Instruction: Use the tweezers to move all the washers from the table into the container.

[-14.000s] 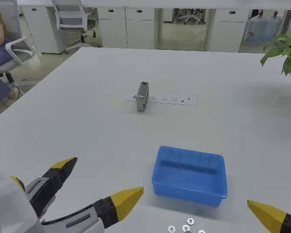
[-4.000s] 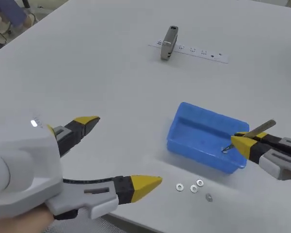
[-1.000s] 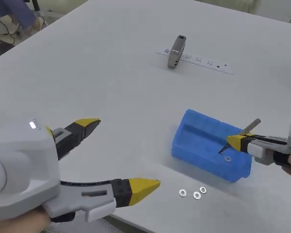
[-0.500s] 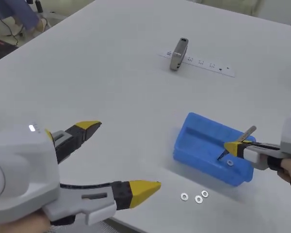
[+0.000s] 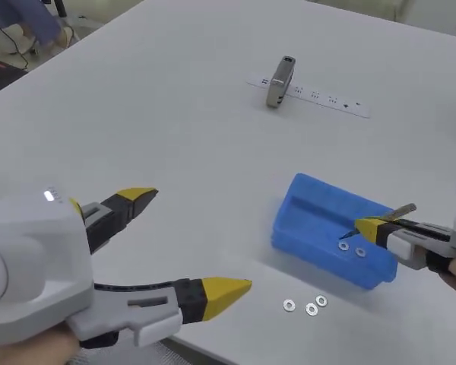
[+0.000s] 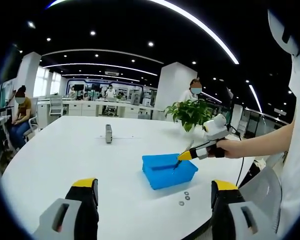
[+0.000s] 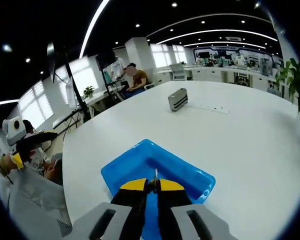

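Note:
The blue container (image 5: 330, 217) stands on the white table (image 5: 175, 129), with two washers (image 5: 343, 245) lying inside it. Three more washers (image 5: 311, 309) lie on the table just in front of it. My right gripper (image 5: 368, 226) is shut on the tweezers (image 5: 403, 210), whose tips hang over the container's right part. In the right gripper view the tweezers (image 7: 155, 176) point down into the container (image 7: 140, 160). My left gripper (image 5: 184, 242) stands open and holds nothing, left of the container. The left gripper view has the container (image 6: 165, 170), the table washers (image 6: 184, 199) and the right gripper (image 6: 182, 156).
A white power strip (image 5: 319, 100) with a grey block (image 5: 278, 79) on it lies at the far side of the table. A potted plant (image 6: 192, 112) stands beyond the container. People sit and stand at desks in the background.
A second washer now lies in the container beside the first. The tweezers have levelled out and drawn back slightly to the right. The left gripper has stayed put.

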A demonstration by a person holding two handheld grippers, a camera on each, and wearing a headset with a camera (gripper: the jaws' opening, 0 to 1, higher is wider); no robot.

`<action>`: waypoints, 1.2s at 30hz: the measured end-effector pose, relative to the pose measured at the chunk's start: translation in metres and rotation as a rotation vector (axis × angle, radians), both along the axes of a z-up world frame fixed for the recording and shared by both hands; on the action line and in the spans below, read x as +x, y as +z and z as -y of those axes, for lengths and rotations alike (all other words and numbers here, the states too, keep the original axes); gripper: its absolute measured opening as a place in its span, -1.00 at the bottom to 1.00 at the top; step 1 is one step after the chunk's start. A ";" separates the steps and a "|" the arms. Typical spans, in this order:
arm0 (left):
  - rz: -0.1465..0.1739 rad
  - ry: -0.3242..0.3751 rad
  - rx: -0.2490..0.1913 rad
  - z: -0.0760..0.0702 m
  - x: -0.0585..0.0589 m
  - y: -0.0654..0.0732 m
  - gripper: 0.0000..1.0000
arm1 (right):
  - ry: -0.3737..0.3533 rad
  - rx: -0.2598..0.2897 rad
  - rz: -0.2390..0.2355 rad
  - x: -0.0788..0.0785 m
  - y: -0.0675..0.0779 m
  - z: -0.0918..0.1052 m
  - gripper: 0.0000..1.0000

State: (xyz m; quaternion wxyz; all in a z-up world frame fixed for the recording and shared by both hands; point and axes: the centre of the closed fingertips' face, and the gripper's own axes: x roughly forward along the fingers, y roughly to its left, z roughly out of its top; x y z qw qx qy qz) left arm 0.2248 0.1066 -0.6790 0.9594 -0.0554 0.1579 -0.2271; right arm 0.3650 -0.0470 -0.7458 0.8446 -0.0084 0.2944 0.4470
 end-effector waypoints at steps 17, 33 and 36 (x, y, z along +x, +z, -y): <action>-0.016 -0.042 0.001 0.011 0.001 -0.006 0.90 | 0.257 -0.109 0.034 -0.074 0.004 -0.007 -0.94; -0.029 -0.026 0.004 0.004 -0.003 -0.009 0.89 | 0.402 -0.251 0.001 -0.090 -0.040 -0.016 -0.93; -0.028 -0.024 0.003 0.004 -0.003 -0.009 0.89 | 0.434 -0.276 0.018 -0.093 -0.042 -0.017 -0.93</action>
